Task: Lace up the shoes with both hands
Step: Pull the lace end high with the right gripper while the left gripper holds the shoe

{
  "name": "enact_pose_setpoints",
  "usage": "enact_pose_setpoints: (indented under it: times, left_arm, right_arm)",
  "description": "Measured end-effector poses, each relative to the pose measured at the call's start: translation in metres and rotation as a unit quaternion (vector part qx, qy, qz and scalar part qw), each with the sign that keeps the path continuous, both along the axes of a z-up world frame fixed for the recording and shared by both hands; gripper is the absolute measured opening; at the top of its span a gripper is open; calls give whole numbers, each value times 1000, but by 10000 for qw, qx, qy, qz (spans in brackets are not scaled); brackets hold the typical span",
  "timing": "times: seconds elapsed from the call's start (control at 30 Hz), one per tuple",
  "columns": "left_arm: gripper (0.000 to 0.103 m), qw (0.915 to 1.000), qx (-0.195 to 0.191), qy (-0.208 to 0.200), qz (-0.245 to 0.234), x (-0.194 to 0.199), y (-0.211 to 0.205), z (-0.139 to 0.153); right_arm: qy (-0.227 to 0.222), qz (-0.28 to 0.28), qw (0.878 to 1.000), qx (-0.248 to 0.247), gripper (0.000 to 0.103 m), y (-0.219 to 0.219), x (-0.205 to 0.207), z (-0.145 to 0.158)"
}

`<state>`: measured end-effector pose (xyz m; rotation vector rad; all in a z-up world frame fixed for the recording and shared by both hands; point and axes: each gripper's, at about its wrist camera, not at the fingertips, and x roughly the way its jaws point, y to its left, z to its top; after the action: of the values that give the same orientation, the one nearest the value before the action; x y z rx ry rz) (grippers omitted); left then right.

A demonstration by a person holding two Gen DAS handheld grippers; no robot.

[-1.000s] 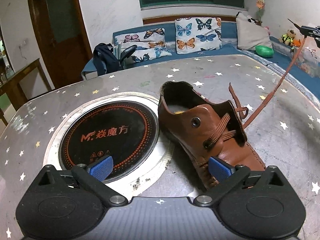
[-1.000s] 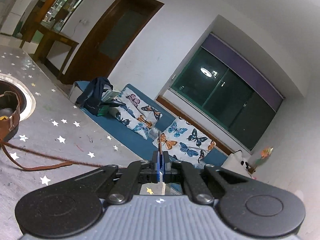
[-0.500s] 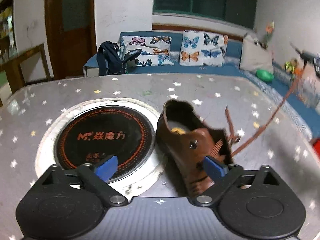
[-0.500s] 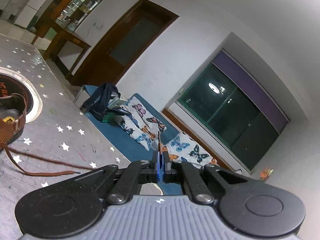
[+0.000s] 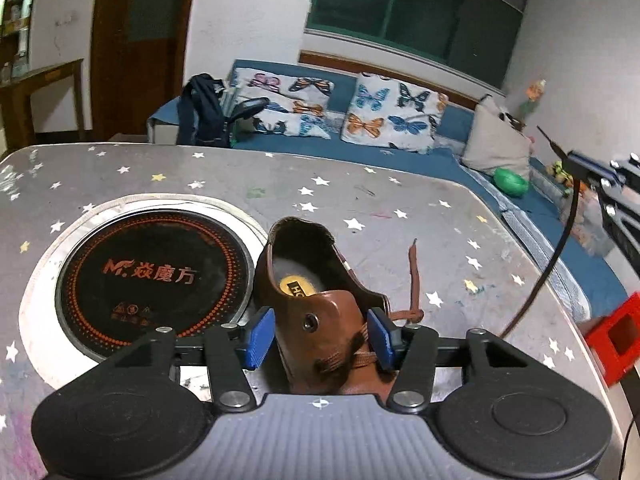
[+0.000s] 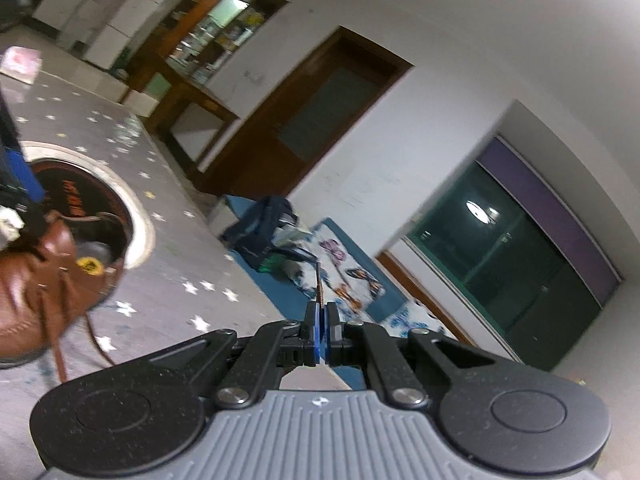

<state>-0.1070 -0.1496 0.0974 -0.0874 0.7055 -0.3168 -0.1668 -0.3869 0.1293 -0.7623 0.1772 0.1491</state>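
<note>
A brown leather shoe sits on a star-speckled table beside a round black hotplate. The left gripper has just been closing around the shoe's middle; whether its pads press yet is unclear. The right gripper is clamped on the lace tip, drawing it out sideways. The step looks like tightening; next, steady the shoe and aim the tip at the empty eyelet.

Hob, left of shoe: orange "M" logo plus "焱魔方". Yellow insole label in shoe: "HO", rest hidden. Small hob marks unreadable.
</note>
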Motion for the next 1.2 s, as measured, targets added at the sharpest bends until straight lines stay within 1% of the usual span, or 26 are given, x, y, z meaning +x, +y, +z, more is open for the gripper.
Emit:
enact_pose_setpoints:
  times: [0.13, 0.23, 0.37, 0.43, 0.47, 0.57, 0.63, 0.7, 0.77, 0.83, 0.9, 1.07, 1.2]
  left_arm:
    - [53, 9998, -38, 71, 175, 1, -4, -4]
    - [53, 9997, 14, 71, 229, 1, -6, -6]
    - [53, 9997, 77, 79, 199, -2, -6, -7]
    - [55, 9997, 157, 29, 170, -6, -8, -6]
    - [56, 9995, 282, -53, 108, -9, -12, -6]
    - [64, 9965, 767, -316, -98, -20, -28, -6]
    - [72, 9931, 1074, -436, -192, -26, -40, -8]
    - [84, 9902, 1288, -491, -222, -30, -49, -12]
    - [90, 9870, 1492, -539, -239, -33, -58, -16]
    - [91, 9846, 1633, -557, -269, -34, -66, -20]
    - [95, 9836, 1720, -493, -234, -33, -73, -25]
    - [99, 9776, 2067, -405, -12, -27, -89, -35]
    - [102, 9756, 2167, -326, 127, -23, -96, -41]
  right_arm:
    - [107, 305, 9995, -30, 1, 16, -7, -6]
    - [170, 387, 9991, -27, 1, 21, -6, -9]
    - [47, 344, 9994, -59, 1, 21, -5, -8]
    - [-46, 241, 9997, -37, 1, 16, -3, -4]
    - [-96, 173, 9998, -18, 1, 11, -3, 0]
    - [-254, -69, 9996, 83, 1, -4, 0, 9]
    - [-335, -193, 9991, 147, 1, -12, 0, 14]
    - [-427, -319, 9984, 204, 1, -19, -1, 19]
    - [-501, -386, 9977, 262, 1, -25, -2, 23]
    - [-613, -430, 9967, 318, 1, -30, -4, 28]
    - [-693, -446, 9959, 365, 1, -32, -5, 31]
    - [-887, -410, 9940, 484, 1, -37, -10, 42]
    - [-971, -346, 9931, 559, 1, -39, -13, 45]
